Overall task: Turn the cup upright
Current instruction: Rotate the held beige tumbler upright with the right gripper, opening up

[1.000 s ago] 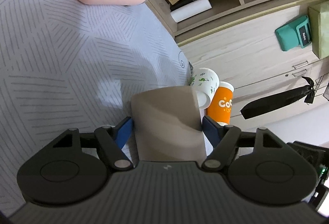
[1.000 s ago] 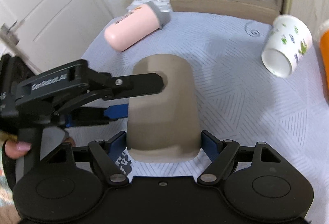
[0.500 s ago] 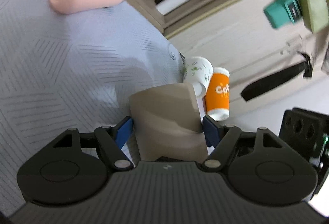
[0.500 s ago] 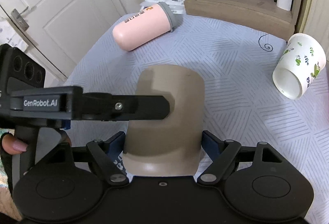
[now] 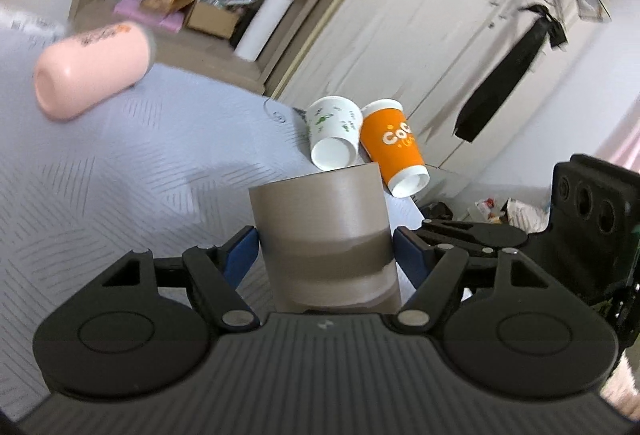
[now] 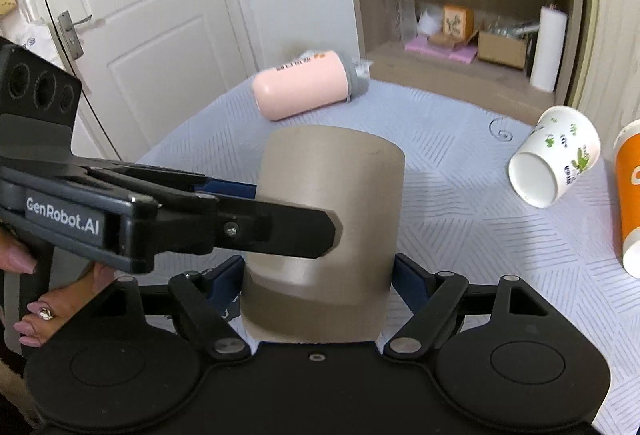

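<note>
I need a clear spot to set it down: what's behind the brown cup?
Behind the brown cup lies grey patterned cloth, then a pink bottle on its side. The cup hides the patch of cloth straight behind and under it.

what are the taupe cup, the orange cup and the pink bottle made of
Taupe cup: looks like matte ceramic or hard plastic, with an opaque, thick-looking wall and only a soft sheen; which one is unclear.
Orange cup: likely paper, given its printed sleeve and thin rolled white rim.
Pink bottle: probably coated metal or plastic, smooth satin pink with a grey cap; the look leaves it open.
</note>
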`<state>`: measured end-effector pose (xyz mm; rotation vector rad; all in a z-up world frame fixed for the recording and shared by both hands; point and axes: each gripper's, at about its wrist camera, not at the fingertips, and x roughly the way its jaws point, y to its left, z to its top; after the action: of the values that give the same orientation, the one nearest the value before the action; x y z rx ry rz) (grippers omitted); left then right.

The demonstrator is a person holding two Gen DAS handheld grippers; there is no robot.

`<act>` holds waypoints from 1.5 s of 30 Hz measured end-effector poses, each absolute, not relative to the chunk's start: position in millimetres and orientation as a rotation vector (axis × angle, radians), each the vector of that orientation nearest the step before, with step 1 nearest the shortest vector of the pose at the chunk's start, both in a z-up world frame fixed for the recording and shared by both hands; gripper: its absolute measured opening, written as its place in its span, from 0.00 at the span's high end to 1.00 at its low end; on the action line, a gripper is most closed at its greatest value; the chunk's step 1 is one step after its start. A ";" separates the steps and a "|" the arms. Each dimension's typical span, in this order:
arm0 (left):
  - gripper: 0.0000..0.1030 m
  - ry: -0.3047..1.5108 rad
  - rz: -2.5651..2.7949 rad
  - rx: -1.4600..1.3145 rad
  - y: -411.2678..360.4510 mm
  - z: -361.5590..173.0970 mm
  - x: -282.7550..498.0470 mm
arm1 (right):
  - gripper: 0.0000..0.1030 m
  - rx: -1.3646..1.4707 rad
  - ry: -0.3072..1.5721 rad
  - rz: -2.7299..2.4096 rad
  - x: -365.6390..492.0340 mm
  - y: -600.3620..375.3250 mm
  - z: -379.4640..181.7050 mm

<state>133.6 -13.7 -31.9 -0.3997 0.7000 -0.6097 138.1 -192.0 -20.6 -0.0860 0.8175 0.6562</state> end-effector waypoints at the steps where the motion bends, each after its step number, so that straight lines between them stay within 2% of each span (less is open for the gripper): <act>1: 0.30 0.690 -0.612 -0.373 -15.3 -29.6 131.3 | 0.19 -0.094 0.799 0.653 136.5 -191.3 -21.9; 8: 0.30 0.616 -0.597 -0.221 -24.6 -15.7 121.8 | 0.19 -0.116 0.712 0.634 130.8 -188.0 -25.7; 23: 0.30 0.520 -0.541 -0.137 -23.4 -11.6 142.1 | 0.19 -0.217 0.579 0.584 155.7 -163.0 -38.6; 45: 0.30 0.467 -0.526 -0.047 -37.1 -15.0 144.0 | 0.20 -0.215 0.550 0.557 171.0 -163.9 -46.0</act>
<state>144.0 -37.1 -15.0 -0.0474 0.4674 -0.5262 171.0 -163.9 -46.0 -0.2154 0.5504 0.5567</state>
